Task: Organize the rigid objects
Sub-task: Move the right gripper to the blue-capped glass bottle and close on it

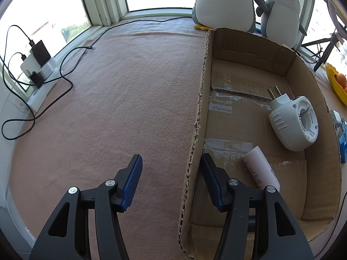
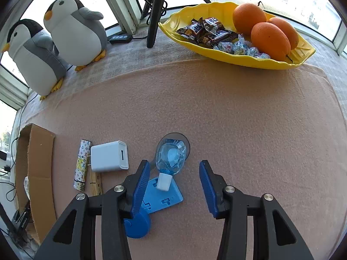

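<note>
Both grippers' fingers wide – left gripper [image 1: 171,169] straddling box wall [image 1: 195,134], right gripper [image 2: 174,176] half-hiding blue card [image 2: 162,195].

Pink felt covers the bench [image 2: 216,112]. The cardboard box [image 1: 321,151] is brown, the plug-in device [image 1: 292,123] white, the tube [image 1: 260,169] pale pink. The charger [image 2: 108,156] is white, the lighter [image 2: 82,164] monogram-patterned, the dish [image 2: 238,58] yellow, the oranges [image 2: 269,39] orange.

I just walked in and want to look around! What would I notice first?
Probably the two plush penguins standing by the window, and the bright yellow dish at the back holding oranges and candy. Closer in, a cardboard box holds a white plug-in device, and a blue bottle lies between the right gripper's open fingers.
</note>
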Tool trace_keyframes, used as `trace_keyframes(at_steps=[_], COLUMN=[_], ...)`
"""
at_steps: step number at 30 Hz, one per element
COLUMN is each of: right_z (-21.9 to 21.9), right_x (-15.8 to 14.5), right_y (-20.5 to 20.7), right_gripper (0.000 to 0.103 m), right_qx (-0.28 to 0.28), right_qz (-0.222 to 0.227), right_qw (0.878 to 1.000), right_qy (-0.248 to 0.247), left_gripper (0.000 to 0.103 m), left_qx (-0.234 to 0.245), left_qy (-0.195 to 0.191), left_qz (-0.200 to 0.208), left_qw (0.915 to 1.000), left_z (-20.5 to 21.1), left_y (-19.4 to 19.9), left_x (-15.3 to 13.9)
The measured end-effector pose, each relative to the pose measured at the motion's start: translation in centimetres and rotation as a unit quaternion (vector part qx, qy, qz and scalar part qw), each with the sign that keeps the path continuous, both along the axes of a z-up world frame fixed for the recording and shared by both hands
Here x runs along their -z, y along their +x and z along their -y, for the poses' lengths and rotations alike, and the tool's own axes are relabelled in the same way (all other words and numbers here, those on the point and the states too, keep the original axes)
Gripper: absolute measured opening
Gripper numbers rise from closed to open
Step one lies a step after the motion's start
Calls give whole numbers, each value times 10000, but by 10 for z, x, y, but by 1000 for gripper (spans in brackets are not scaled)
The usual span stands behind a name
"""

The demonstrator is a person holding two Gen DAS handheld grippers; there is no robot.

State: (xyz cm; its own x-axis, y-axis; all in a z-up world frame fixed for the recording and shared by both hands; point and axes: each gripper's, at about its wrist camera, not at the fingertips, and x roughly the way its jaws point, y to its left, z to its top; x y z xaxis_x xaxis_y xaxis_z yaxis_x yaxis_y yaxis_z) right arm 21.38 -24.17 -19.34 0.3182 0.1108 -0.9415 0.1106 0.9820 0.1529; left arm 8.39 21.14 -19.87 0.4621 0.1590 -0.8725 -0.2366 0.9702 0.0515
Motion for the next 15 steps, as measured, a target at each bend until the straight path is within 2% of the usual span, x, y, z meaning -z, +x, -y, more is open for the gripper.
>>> trace_keyframes(at_steps=[15], right_z=[-15], right_x=[13], right_y=[22], right_gripper=[41], right_qx=[-199], right_qz=[-283], right_qw=[9988], right_qy=[-356], left_gripper=[57], left_qx=[-9], left_qy=[-7], left_qz=[4], left_qw=[10000], left_z=[0], left_y=[0], left_x=[0])
